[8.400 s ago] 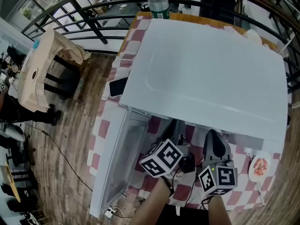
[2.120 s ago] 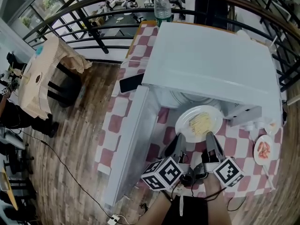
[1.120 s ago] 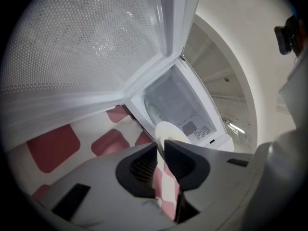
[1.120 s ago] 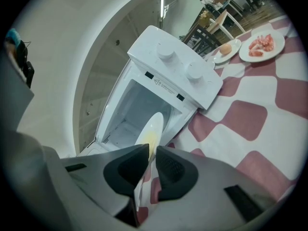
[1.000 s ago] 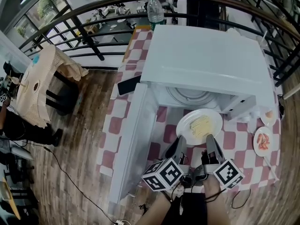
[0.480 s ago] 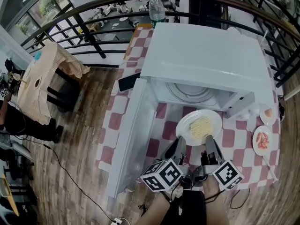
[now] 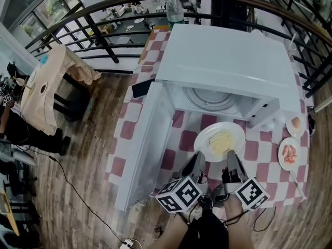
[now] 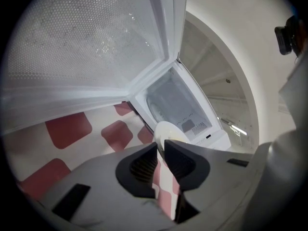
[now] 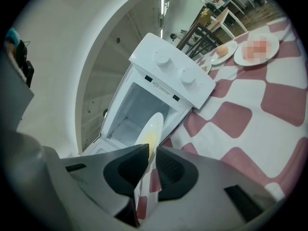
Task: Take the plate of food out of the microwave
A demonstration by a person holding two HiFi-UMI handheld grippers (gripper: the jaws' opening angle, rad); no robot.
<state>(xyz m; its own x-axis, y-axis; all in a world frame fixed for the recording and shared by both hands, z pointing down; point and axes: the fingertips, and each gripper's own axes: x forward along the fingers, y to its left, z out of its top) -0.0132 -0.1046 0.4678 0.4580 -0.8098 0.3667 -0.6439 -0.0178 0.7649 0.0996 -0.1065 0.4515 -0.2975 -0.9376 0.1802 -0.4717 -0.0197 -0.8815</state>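
A white plate (image 7: 219, 140) with pale yellow food hangs over the checked tablecloth (image 7: 179, 139), just in front of the open white microwave (image 7: 228, 51). My left gripper (image 7: 198, 160) is shut on the plate's near left rim. My right gripper (image 7: 230, 158) is shut on the near right rim. In the left gripper view the plate (image 8: 166, 131) shows edge-on between the jaws of that gripper (image 8: 161, 150). The right gripper view shows the plate (image 9: 151, 126) pinched the same way in that gripper (image 9: 149, 153). The glass turntable (image 7: 210, 98) inside the microwave is bare.
The microwave door (image 7: 142, 149) stands swung out to the left of the plate. Two small dishes (image 7: 289, 154) (image 7: 294, 124) sit at the table's right edge. A black phone (image 7: 139, 87) and a water bottle (image 7: 175, 7) lie beyond the microwave. A railing runs behind the table.
Both grippers have carried the plate out of the microwave toward me; over the last second the gap between plate and cavity has widened a little. Both grips are unchanged.
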